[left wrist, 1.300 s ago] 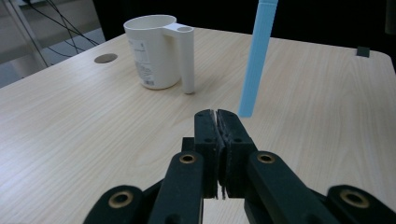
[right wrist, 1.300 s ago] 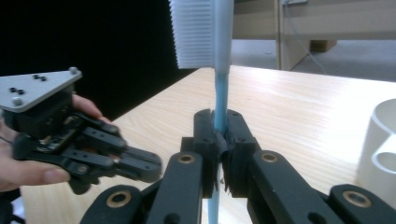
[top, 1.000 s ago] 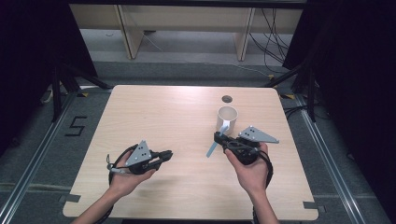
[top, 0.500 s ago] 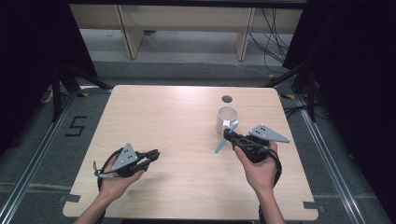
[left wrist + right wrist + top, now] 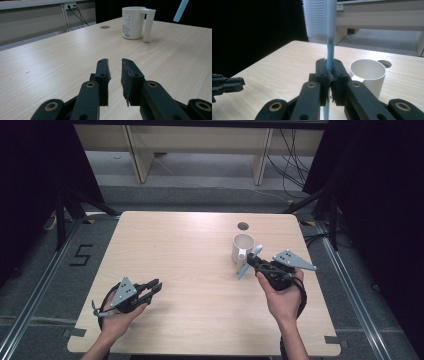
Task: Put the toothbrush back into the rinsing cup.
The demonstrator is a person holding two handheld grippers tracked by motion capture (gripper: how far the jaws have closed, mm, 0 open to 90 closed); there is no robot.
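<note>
In the high view a light wooden table is filling the middle of the frame, and a white mug is standing upright in the right half of it, just below a small round hole near the table's far edge. The right gripper is sitting right of centre, held in the person's right hand, just beside the mug's lower right side; its jaws are clenching a pale blue stick that is slanting from lower left to upper right beside the mug's handle. In the right gripper view the blue stick is running straight up the middle of the frame, pinched between the two black jaws, with the mug just right of them and the hole at the right edge beyond it. The left gripper is lying low in the lower left of the high view, held in the left hand, well apart from the mug. In the left gripper view its jaws are standing slightly parted with nothing between them, above bare table, while the mug is standing at the upper right of that frame, its handle turned to the right.
</note>
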